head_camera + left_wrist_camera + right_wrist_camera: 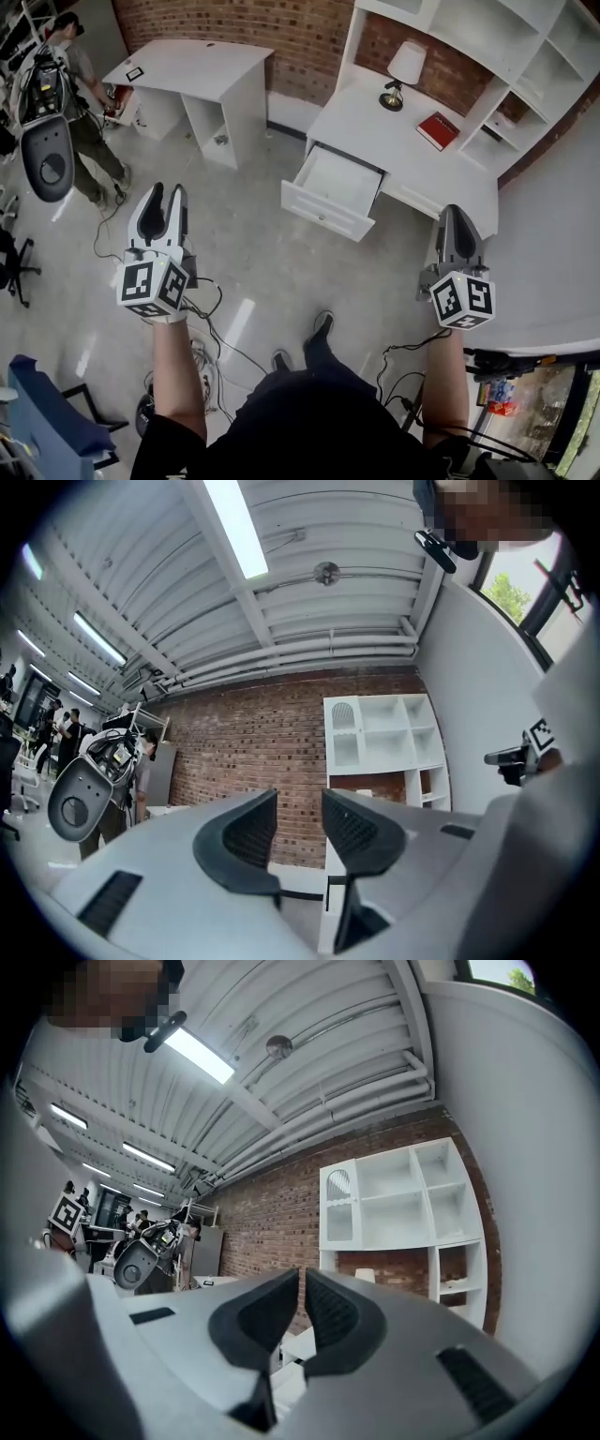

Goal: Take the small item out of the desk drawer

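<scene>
Hovering over the floor, left gripper has jaws spread, empty; right gripper jaws show only a narrow slit, nothing between. Drawer of the white desk stands pulled open, well ahead of both. Small item can't be made out inside.

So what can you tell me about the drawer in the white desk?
The drawer is white, looks like painted wood, and is a shallow box with a flat front carrying what looks like a tiny knob. It is pulled far out of the white desk, just below the top. Its inside looks bare; no small item shows from here. Only the desk touches it.
</scene>
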A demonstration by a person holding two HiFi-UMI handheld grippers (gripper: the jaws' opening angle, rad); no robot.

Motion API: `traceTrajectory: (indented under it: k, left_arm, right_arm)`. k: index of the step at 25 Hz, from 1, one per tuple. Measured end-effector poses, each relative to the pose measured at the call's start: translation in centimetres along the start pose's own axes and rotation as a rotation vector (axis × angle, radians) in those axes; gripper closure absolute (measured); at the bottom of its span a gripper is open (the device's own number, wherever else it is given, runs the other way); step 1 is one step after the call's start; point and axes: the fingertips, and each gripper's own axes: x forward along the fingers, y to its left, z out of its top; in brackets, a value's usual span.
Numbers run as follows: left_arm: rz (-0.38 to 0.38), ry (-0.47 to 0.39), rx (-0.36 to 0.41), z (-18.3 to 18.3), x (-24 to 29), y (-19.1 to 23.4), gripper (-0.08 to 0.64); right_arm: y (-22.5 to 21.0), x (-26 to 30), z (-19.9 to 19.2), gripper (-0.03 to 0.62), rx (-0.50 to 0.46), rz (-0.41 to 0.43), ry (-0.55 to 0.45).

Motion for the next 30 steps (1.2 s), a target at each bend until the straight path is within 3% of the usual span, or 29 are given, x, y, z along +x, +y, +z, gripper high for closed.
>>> traceTrajectory:
  k: [8, 18, 22, 30]
  left_arm:
    - [-0.038, 0.097, 0.004, -3.6, 6.7, -4.7, 0.413]
    - [-0.127, 0.180, 0.043, -7.9, 17.5, -14.4, 0.413]
    - [-0.111, 0.220, 0.022, -9.6, 18.8, -15.4, 0.410]
    - [-0.080, 0.273, -0.003, -11.7, 20.2, -14.4, 0.397]
  right_arm:
    - [-1.8, 8.4, -4.2, 0.571, 0.073, 0.080, 0.024]
    - [-5.1, 17.3, -9.4, 0.549, 0.062, 0.183, 0.093]
    - [-6.1, 18.8, -10.5, 0.514, 0.057, 0.223, 0.115]
    - [-6.3, 21.4, -12.0, 0.514, 0.079, 0.264, 0.145]
